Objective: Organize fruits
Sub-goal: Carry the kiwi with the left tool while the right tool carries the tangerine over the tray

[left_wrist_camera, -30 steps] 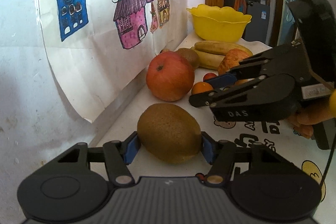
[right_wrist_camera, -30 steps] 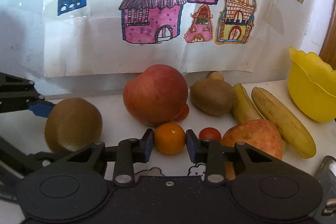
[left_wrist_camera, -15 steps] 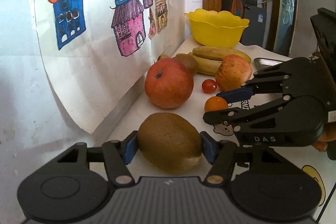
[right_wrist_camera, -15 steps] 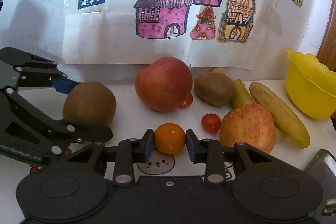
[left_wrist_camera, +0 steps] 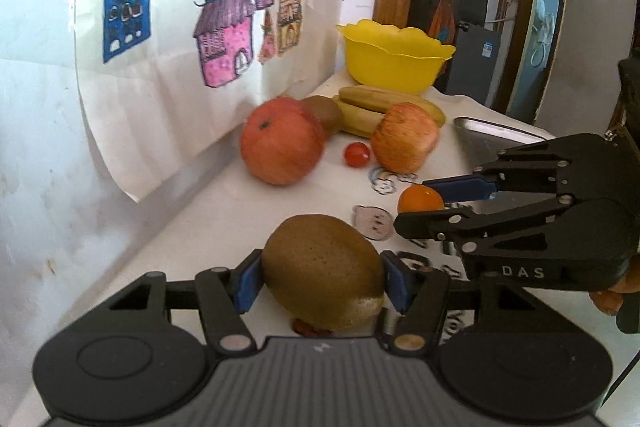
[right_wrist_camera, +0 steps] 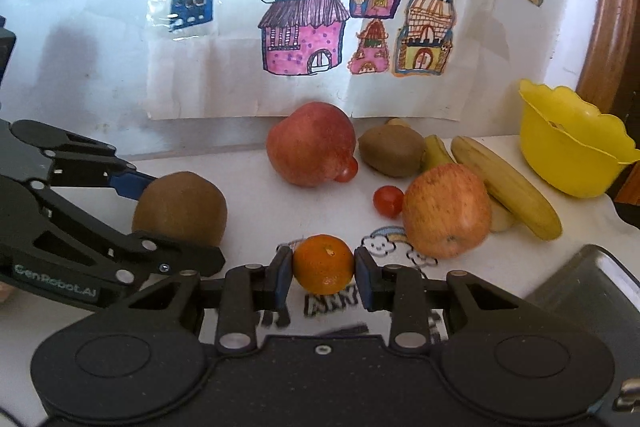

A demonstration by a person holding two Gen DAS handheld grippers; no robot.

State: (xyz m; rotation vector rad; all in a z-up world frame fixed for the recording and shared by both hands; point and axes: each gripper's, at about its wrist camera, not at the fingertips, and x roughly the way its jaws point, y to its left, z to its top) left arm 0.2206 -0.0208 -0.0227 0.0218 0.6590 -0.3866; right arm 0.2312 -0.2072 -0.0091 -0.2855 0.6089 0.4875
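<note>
At near left, our left gripper (left_wrist_camera: 322, 281) clamps a kiwi (left_wrist_camera: 322, 271) above the white table (right_wrist_camera: 248, 203). To its right, our right gripper (right_wrist_camera: 323, 277) grips a small orange (right_wrist_camera: 323, 263). Far right stands the yellow bowl (right_wrist_camera: 576, 155).

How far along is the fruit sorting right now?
Nothing looks sorted yet. In hand: left tongs clamp a kiwi; right tongs clamp a small orange. Left on the table: two apples, a second kiwi, bananas and cherry tomatoes, beside the yellow bowl.
</note>
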